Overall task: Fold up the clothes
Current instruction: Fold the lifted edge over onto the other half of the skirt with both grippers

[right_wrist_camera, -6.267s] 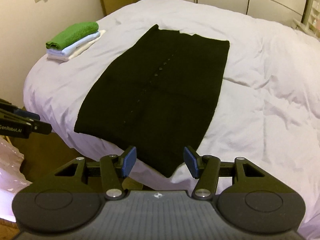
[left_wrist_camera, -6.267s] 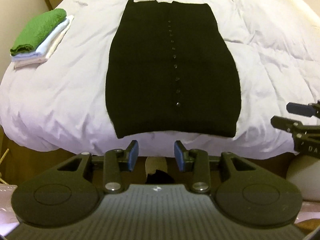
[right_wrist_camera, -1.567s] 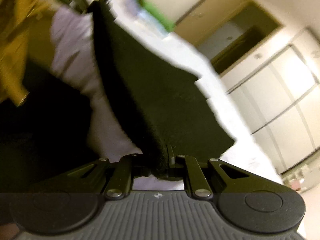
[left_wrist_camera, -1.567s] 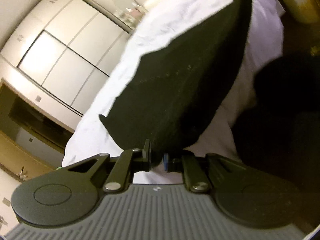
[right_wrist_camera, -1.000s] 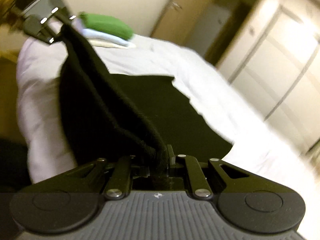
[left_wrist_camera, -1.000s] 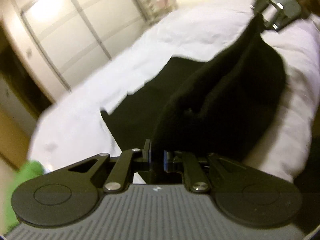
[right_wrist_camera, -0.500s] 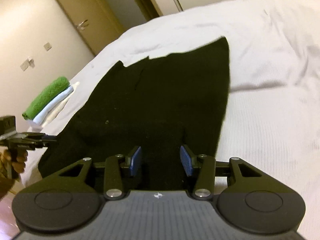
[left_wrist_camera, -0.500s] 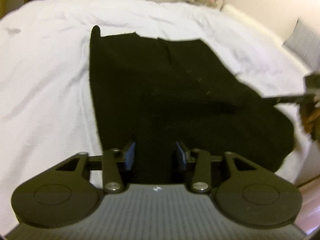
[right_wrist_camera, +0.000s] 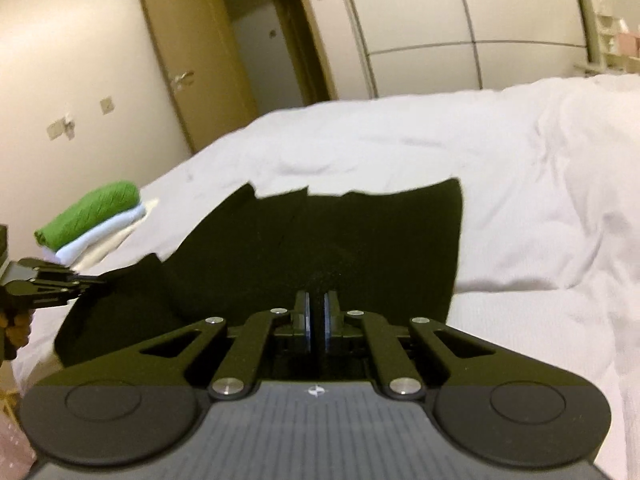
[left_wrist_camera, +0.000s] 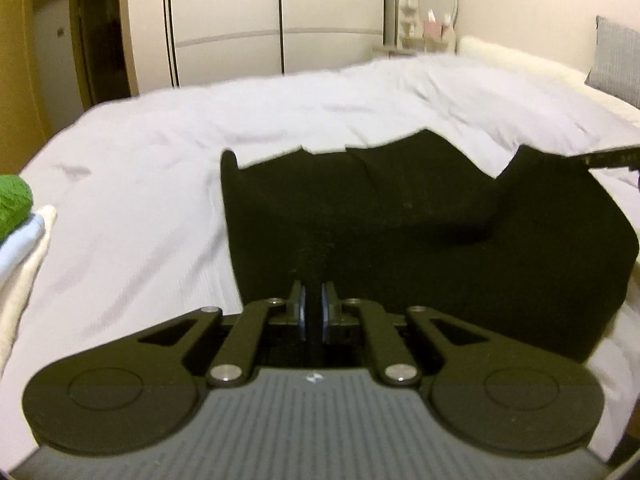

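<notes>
Half a second earlier both pairs of jaws had stood apart over the cloth; by this moment they had been pressed together, each pinching a raised tuft of the black knitted garment (left_wrist_camera: 400,232), and both tools had been lowered toward the bed.

At the far left, a stack of folded clothes with a green knit on top (right_wrist_camera: 90,212) was seen resting on the white quilted duvet (left_wrist_camera: 132,200), well apart from the work. The left gripper (left_wrist_camera: 314,300) was clamped on the near left part of the garment, where a dark ridge of fabric was drawn up between its blue pads. The garment itself was spread across the near middle of the bed, its near portion already doubled over and bulging. The right gripper (right_wrist_camera: 316,308) was closed on a similar tuft at the near right.

The knit was judged soft, limp and light, likely to sag and stretch wherever it was left unsupported, and not slippery against the pads. It was best taken at the two near corners or along the fold's edge, through both layers, so that the doubled cloth could be carried evenly.
</notes>
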{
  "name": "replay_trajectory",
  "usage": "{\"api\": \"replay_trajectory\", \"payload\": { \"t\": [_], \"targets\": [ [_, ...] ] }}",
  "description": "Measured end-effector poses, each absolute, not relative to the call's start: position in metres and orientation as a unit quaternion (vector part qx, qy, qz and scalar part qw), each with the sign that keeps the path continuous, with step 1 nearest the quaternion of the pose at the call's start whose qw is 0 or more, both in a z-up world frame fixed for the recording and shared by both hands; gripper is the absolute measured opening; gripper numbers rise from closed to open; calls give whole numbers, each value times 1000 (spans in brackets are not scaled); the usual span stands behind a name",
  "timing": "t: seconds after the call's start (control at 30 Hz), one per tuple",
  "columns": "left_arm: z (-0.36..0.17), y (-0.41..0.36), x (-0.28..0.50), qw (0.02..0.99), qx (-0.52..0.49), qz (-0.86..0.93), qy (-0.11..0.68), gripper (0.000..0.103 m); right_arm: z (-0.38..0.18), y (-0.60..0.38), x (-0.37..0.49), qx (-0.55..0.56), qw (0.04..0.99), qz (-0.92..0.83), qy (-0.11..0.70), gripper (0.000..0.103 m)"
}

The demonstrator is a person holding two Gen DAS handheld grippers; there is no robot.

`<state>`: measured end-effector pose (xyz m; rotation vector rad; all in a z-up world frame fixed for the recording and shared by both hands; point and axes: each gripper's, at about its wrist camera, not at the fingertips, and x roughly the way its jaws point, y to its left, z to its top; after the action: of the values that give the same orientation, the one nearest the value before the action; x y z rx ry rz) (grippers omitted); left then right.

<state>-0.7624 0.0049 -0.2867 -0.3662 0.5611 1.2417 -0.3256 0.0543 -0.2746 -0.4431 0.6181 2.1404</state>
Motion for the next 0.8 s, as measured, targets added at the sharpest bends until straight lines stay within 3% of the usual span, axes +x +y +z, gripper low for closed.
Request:
{"api": "replay_trajectory", "payload": {
  "t": [0.2, 0.4, 0.6, 0.73, 0.8],
  "targets": [
    [-327, 33, -762, 726, -237, 577, 290, 8, -322, 90, -336, -228, 444, 814, 298, 5],
    [-303, 23, -768, 736, -208, 596, 244, 8, -314, 97, -334, -208, 459, 814, 289, 5],
    [-333, 36, -751, 715, -199, 598, 302, 12, -343, 108, -347, -265, 475, 782, 304, 6],
    [-306, 24, -750, 705, -171, 616, 306, 22, -322, 100, -350, -261, 514, 766, 282, 32],
    [-288, 21, -753, 696, -158, 634, 298, 21, -306, 88, -354, -263, 549, 756, 241, 41]
  ]
}}
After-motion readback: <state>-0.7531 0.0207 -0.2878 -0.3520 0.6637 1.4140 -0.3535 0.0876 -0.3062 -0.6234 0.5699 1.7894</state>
